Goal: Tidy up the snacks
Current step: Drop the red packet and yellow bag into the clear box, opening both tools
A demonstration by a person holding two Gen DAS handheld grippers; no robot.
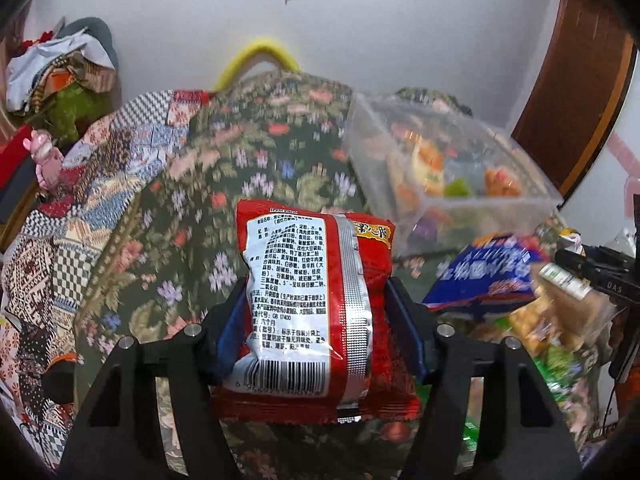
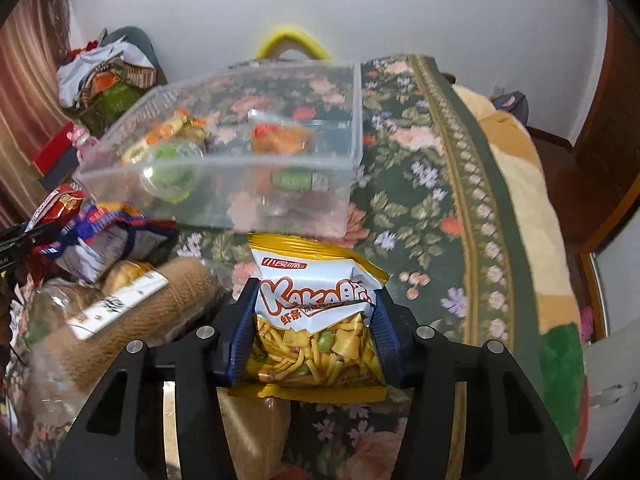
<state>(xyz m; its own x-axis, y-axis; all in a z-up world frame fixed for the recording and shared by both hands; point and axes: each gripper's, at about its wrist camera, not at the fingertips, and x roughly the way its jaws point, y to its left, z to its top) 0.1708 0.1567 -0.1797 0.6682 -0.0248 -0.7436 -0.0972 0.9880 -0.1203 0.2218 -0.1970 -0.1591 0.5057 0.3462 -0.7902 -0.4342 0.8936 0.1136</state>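
My left gripper (image 1: 316, 300) is shut on a red snack packet (image 1: 312, 300), back label facing me, held above the floral bedspread. My right gripper (image 2: 316, 312) is shut on a yellow KaKa snack bag (image 2: 316, 332), held above the bedspread. A clear plastic bin (image 2: 248, 196) with several snacks inside lies ahead of the right gripper; it also shows in the left wrist view (image 1: 448, 168) to the upper right of the red packet.
A pile of loose snacks, with a blue bag (image 1: 488, 272) and a bread pack (image 2: 120, 312), lies between the grippers. Folded clothes (image 1: 60, 68) sit at the far left. A patchwork quilt (image 1: 60, 240) covers the left. A door (image 1: 576, 80) is at right.
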